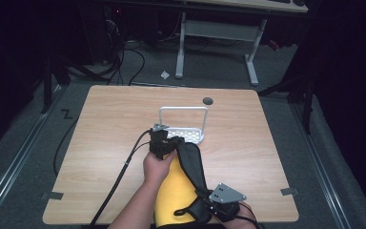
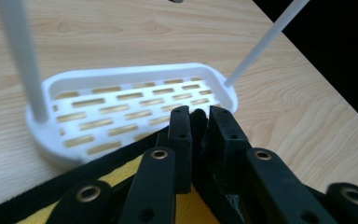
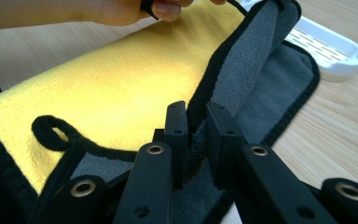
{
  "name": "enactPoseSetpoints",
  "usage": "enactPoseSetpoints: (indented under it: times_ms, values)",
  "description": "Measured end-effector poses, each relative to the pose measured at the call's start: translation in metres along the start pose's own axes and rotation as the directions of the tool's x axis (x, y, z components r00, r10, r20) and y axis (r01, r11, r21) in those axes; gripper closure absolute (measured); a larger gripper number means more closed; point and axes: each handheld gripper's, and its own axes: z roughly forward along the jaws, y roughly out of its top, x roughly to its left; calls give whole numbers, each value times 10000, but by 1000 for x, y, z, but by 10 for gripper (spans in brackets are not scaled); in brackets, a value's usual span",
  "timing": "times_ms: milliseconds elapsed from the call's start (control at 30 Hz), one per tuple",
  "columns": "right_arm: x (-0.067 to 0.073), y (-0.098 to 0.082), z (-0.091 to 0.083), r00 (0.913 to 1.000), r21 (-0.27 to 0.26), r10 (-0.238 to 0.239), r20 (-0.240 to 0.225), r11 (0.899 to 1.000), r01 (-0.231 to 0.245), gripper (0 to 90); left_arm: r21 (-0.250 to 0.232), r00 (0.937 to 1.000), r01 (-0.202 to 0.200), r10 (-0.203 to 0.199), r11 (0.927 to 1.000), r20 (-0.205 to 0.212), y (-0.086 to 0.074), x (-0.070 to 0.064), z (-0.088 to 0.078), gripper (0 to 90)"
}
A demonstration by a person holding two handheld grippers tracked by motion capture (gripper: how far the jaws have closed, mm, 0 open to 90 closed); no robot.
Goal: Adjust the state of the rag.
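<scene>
On the wooden table (image 1: 114,143), the yellow-and-grey towel (image 1: 176,191) runs lengthwise from the near edge toward the white rack (image 1: 183,125); left gripper (image 1: 163,143) and right gripper (image 1: 221,202) each pinch one end of its folded hem.

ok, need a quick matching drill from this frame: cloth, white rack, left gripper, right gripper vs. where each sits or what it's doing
Things:
1. cloth
2. white rack
3. left gripper
4. right gripper

States:
a. stands on the table beyond the cloth, nothing on its slotted base
b. pinches the cloth's far end, next to the rack
c. yellow on one face, grey on the other, black edging
d. pinches the cloth's black-edged border at the near table edge

Pairs: 1-c, 2-a, 3-b, 4-d
</scene>
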Motion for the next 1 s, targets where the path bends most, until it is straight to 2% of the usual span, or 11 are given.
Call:
enactPoseSetpoints:
  times_ms: [133, 167, 200, 333, 533, 667, 700, 833, 867, 900, 1000]
  values:
    - [-3, -3, -2, 9999, 112, 44, 133, 9999, -46, 747, 29, 9998, -115, 114, 9999, 147, 2, -7, 6, 764]
    - [-6, -4, -4, 9997, 75, 205, 165, 9998, -206, 686, -8, 9994, -86, 87, 10000, 327, 3, -11, 10, 677]
    - [-8, -3, -5, 9993, -4, 305, 209, 9995, -305, 670, -14, 9993, -33, 33, 10000, 384, 3, -12, 11, 619]
    - [-14, -2, -10, 9974, -335, 493, 517, 9983, -476, 645, -149, 9986, -194, 201, 9997, 490, 1, -15, 11, 516]
    - [-20, -5, -8, 9960, -261, 631, 632, 9978, -616, 647, -38, 9972, -587, 588, 9983, 452, -2, -15, 5, 505]
    - [-22, -6, -4, 9955, -175, 711, 620, 9974, -702, 656, 54, 9935, -1079, 1076, 9941, 363, -8, -13, -6, 525]
    - [-23, -8, -1, 9957, -69, 724, 570, 9974, -722, 660, 194, 9910, -1313, 1307, 9912, 292, -13, -10, -14, 539]
    - [-22, -7, 2, 9951, 31, 763, 626, 9971, -766, 675, 254, 9889, -1479, 1475, 9887, 163, -26, 1, -31, 599]
    - [-22, -7, 2, 9951, 31, 763, 626, 9971, -766, 675, 254, 9889, -1479, 1475, 9887, 163, -26, 1, -31, 604]
    - [-21, -7, 3, 9950, 65, 751, 652, 9971, -757, 683, 271, 9890, -1478, 1475, 9887, 109, -32, 6, -41, 606]
    - [-20, -8, 5, 9951, 128, 744, 654, 9971, -754, 692, 217, 9897, -1432, 1431, 9895, 57, -38, 12, -52, 612]
